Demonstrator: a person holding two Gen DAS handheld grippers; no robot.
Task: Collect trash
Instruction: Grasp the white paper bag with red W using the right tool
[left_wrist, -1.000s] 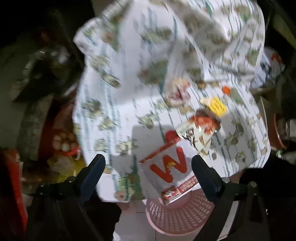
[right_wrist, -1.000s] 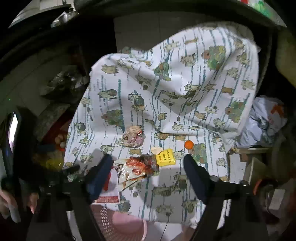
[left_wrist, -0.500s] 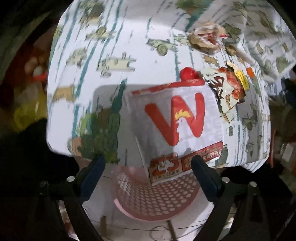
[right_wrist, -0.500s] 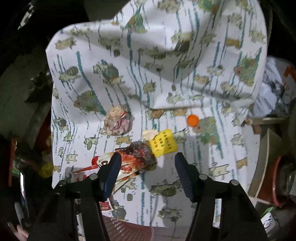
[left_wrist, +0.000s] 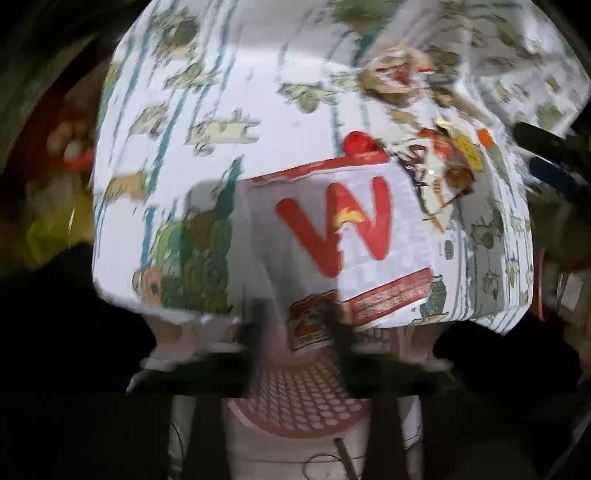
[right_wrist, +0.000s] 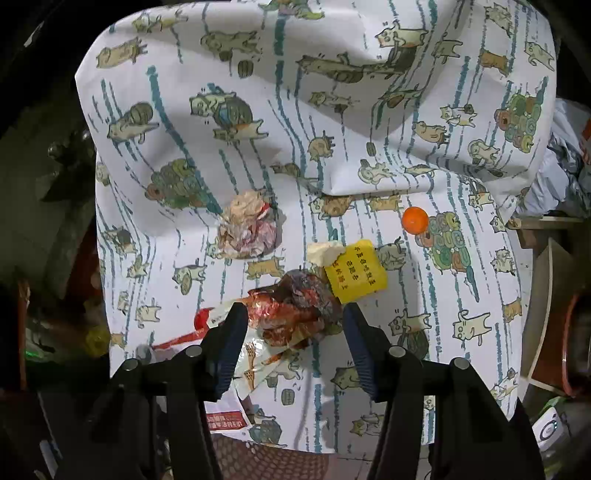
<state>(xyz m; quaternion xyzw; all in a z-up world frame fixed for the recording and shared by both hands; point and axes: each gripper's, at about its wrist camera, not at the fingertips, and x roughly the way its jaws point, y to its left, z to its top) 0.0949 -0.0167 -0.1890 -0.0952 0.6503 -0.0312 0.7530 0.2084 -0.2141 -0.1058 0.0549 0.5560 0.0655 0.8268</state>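
Though smeared by blur in the left view, apparently clamped: left gripper (left_wrist: 299, 332) with jaws brought together on the lower edge of the white paper bag (left_wrist: 343, 229), at six o'clock of its red letter, just over the rim of the cat-print cloth (right_wrist: 295, 110). Directly below, at six o'clock in that view, the pink basket (left_wrist: 295, 402), probably the place for the trash. In the right view, right gripper (right_wrist: 291, 332) with jaws just now closing and half apart, straddling the crumpled red wrapper (right_wrist: 291, 310); left pad against the foil, right pad just beside it, no clear squeeze to be seen. Step in hand, by judgement: grasping two pieces at once, nothing visibly in the basket yet. Next, probably: finish the squeeze on the wrapper, lift both pieces off the cloth, carry toward six o'clock and release over the basket. Around the wrapper: yellow card (right_wrist: 356, 271) touching it at two o'clock, orange ball (right_wrist: 415, 220) further off at one o'clock, paper wad (right_wrist: 247, 229) at eleven o'clock, red cap (left_wrist: 356, 142) at twelve o'clock of the bag. In the way: the yellow card so close to the right finger, likely to be dragged along; loose folds of cloth, easy to pinch together with the foil.
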